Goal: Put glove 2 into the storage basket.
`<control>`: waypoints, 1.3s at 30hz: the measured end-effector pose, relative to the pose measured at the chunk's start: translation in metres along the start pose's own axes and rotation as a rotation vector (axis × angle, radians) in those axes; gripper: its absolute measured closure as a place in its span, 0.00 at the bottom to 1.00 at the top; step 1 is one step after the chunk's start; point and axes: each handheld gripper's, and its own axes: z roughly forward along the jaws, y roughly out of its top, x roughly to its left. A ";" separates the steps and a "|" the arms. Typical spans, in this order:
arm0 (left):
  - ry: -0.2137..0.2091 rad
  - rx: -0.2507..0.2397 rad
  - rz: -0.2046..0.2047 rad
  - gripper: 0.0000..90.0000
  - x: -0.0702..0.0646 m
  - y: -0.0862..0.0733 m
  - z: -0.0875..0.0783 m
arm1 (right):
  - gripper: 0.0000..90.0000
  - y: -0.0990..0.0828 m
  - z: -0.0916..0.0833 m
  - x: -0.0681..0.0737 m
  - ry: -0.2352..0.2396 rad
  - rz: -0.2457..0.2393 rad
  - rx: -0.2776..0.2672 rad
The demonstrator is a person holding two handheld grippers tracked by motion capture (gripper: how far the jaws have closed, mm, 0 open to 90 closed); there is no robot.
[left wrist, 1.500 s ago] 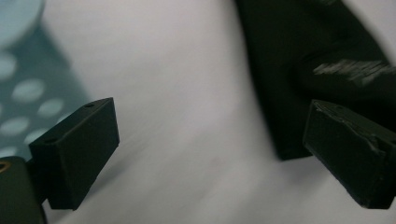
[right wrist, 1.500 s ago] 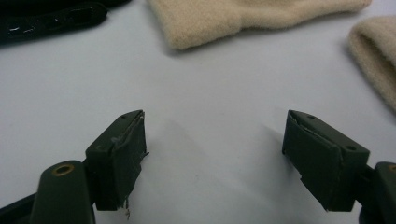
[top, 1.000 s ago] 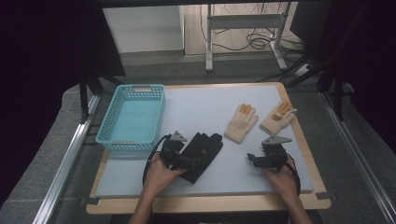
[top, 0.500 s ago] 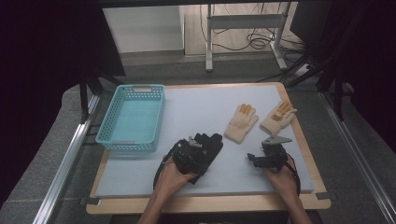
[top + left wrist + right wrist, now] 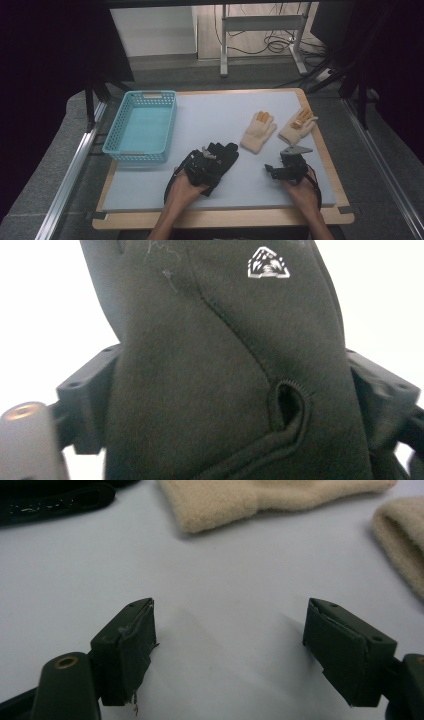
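Observation:
A black glove (image 5: 223,154) lies on the pale mat near the front, with a white logo (image 5: 268,263) on its back. My left gripper (image 5: 205,164) sits down over its cuff end. In the left gripper view the glove (image 5: 215,365) spans the whole gap and touches both jaws, which have just been closing on it. My right gripper (image 5: 287,163) rests low on the mat to the right, open, with bare mat between its jaws (image 5: 230,645). Two cream gloves (image 5: 258,131) (image 5: 298,126) with orange fingertips lie beyond it.
A light blue plastic basket (image 5: 142,150) stands on the left of the mat (image 5: 210,110), nothing in it. The cream gloves' cuffs (image 5: 260,497) (image 5: 402,540) lie just ahead of my right gripper. The board's wooden edge (image 5: 220,217) runs along the front.
My left hand has slid right and down onto the black glove's cuff, and its gripper now covers that end. The right hand and the cream gloves have stayed put.

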 end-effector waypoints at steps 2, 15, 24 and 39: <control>-0.001 -0.006 -0.004 0.22 0.000 0.000 -0.001 | 0.23 0.000 0.000 0.000 0.000 0.000 0.000; -0.009 -0.049 -0.022 0.65 0.013 -0.006 -0.009 | 0.23 0.000 0.000 0.000 -0.001 0.002 0.000; -0.029 -0.050 -0.023 0.66 0.016 -0.004 -0.012 | 0.23 0.000 0.000 0.000 -0.001 0.002 0.000; -0.011 -0.082 -0.041 0.65 0.028 0.013 -0.035 | 0.22 0.000 0.000 0.000 -0.002 0.002 -0.001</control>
